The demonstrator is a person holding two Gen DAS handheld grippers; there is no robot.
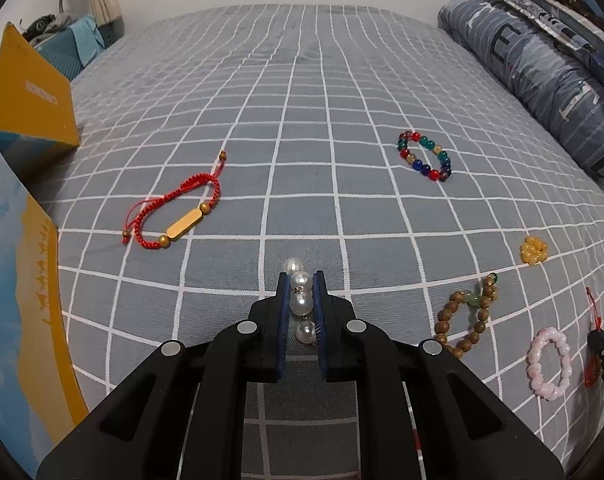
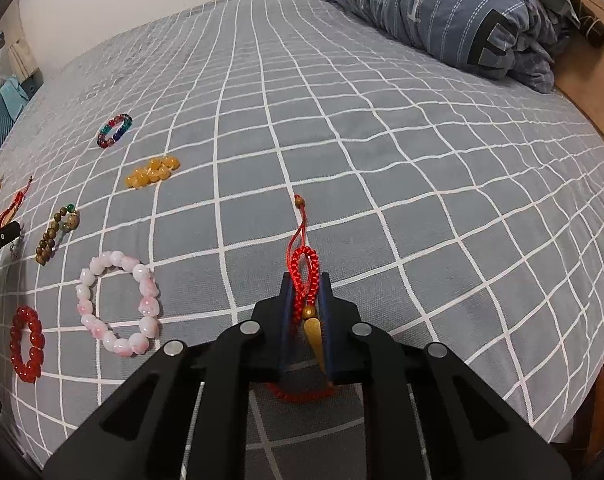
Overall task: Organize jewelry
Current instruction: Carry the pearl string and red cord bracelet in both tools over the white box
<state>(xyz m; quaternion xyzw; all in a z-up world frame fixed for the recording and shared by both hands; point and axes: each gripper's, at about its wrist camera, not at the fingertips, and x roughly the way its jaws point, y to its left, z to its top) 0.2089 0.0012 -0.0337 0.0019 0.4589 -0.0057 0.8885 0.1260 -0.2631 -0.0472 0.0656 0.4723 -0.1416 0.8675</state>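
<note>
My left gripper [image 1: 301, 280] is shut on a white pearl bracelet [image 1: 300, 304], held just above the checked bedsheet [image 1: 302, 120]. My right gripper [image 2: 305, 280] is shut on a red cord bracelet with a gold bar [image 2: 306, 280]; its beaded tail lies ahead on the sheet. On the bed lie another red cord bracelet with a gold bar [image 1: 174, 208], a multicolour bead bracelet [image 1: 425, 156], a yellow bead cluster [image 1: 533, 251], a wooden bead bracelet [image 1: 467, 320], a pink bead bracelet [image 1: 549, 362] and a red bead bracelet [image 2: 26, 344].
A yellow and blue box [image 1: 30, 92] stands at the far left, with a blue and yellow box lid [image 1: 18, 300] nearer. A folded blue quilt [image 1: 541, 64] lies along the right side. The bed's right edge [image 2: 581, 360] drops off beside my right gripper.
</note>
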